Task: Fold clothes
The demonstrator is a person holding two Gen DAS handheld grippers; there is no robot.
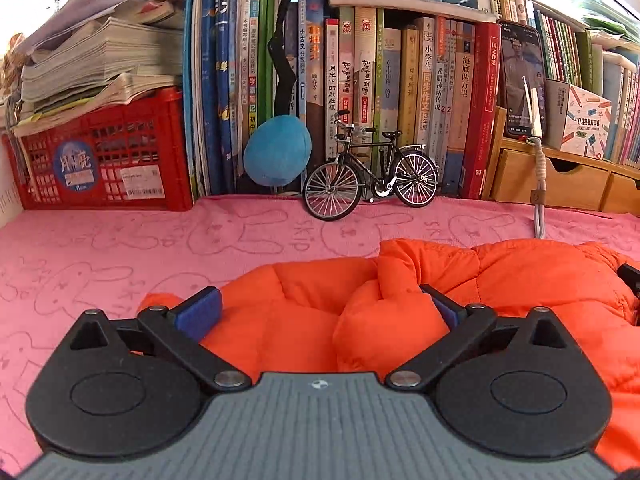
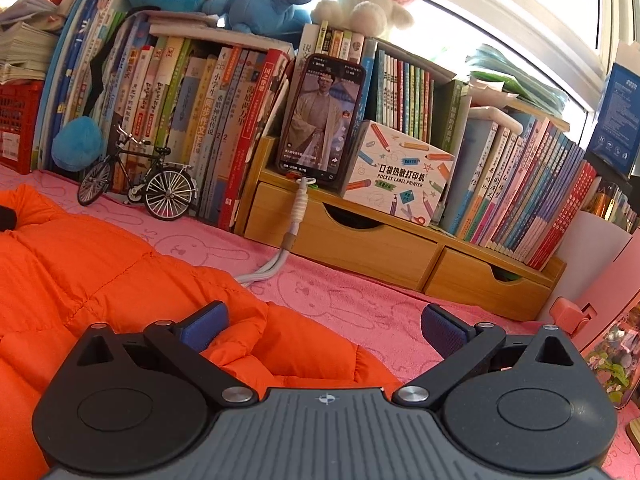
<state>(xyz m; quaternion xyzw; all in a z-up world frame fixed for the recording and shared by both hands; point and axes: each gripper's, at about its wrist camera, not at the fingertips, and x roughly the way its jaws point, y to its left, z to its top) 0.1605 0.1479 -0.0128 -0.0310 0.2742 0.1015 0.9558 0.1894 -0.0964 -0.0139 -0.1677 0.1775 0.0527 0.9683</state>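
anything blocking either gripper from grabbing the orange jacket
Nothing visible does. The puffy orange quilted jacket lies directly between the open left gripper, and its edge sits by the open right gripper on the pink bunny-print cloth.

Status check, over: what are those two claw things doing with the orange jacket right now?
Left gripper open, jaws astride a jacket fold. Right gripper open at the orange jacket edge. Nothing gripped. White cable touches the jacket's far edge.

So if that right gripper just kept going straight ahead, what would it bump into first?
Probably the orange jacket, whose puffy edge already lies between the open fingers of the right gripper. Past that comes bare pink blanket, then the wooden drawer unit. Depth is hard to judge here.
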